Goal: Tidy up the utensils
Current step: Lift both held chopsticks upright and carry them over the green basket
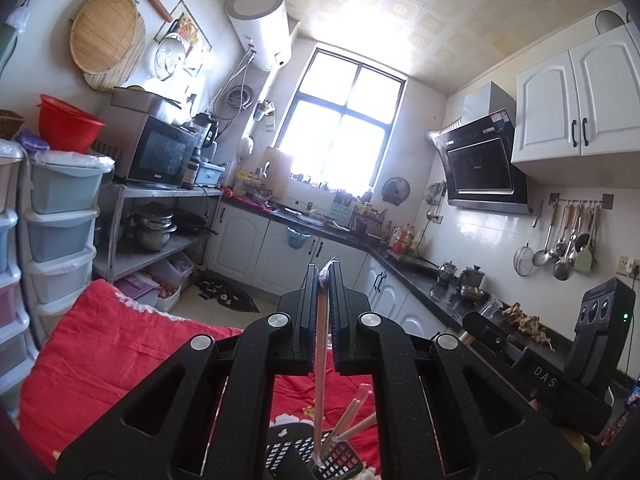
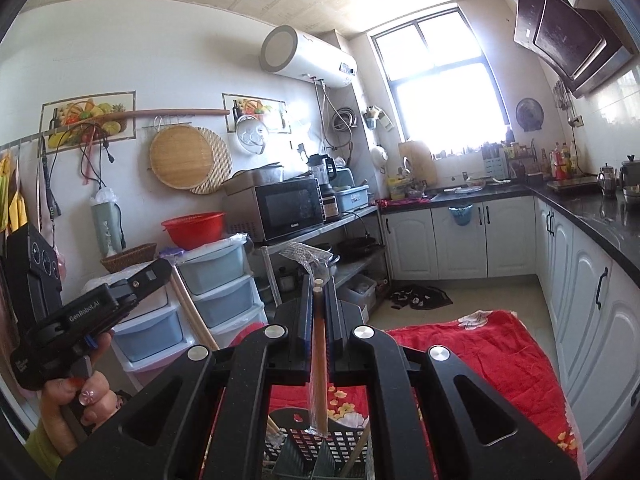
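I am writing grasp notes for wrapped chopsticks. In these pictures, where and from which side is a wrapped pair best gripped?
Grip the upper part of the wrapped chopstick pair, as the right gripper does: pads closing from both sides across the thin sticks, just below the loose wrapper end. The pair hangs upright, lower end over the black basket, so it can probably drop straight in.
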{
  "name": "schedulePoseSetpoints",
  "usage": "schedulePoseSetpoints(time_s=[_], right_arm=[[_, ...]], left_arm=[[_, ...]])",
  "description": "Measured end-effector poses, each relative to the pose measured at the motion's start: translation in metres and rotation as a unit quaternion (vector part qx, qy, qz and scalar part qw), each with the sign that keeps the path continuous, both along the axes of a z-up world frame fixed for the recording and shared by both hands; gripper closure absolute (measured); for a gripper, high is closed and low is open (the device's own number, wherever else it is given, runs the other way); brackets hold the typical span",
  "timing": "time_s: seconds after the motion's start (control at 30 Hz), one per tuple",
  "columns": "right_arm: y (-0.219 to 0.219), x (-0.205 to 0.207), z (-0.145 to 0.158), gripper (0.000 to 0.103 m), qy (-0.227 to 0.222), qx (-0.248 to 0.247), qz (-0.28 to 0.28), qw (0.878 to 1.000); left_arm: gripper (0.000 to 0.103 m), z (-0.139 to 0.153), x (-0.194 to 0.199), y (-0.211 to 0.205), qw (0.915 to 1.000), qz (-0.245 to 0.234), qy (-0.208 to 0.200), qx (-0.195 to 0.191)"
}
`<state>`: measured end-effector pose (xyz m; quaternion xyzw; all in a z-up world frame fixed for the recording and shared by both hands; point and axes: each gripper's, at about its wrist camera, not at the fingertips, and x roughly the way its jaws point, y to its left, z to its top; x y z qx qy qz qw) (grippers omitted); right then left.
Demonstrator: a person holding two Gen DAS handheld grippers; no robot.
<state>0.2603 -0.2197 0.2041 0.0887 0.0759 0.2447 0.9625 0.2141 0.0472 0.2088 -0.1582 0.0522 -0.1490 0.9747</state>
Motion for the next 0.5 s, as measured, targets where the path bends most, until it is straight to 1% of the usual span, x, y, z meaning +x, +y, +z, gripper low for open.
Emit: schedulePoseSetpoints(time_s=[0.1, 0.23, 0.5], right_arm=[[0.002, 0.004, -0.004, 0.098, 0.005, -0.002, -0.002, 1.000], [0.004, 0.009, -0.013, 0.098, 0.016, 0.000, -0.007, 1.000], [0.005, 0.018, -0.036, 0.098, 0.040, -0.001, -0.019, 0.999]], left_arm=[[0.100, -0.009, 0.004, -0.002, 1.0000, 0.001, 0.004, 0.004], [0.100, -0.025, 0.011, -0.004, 0.9998, -0.003, 0.020, -0.003], [0.100, -0.050, 0.018, -0.008, 0.9992, -0.001, 0.039, 0.002]])
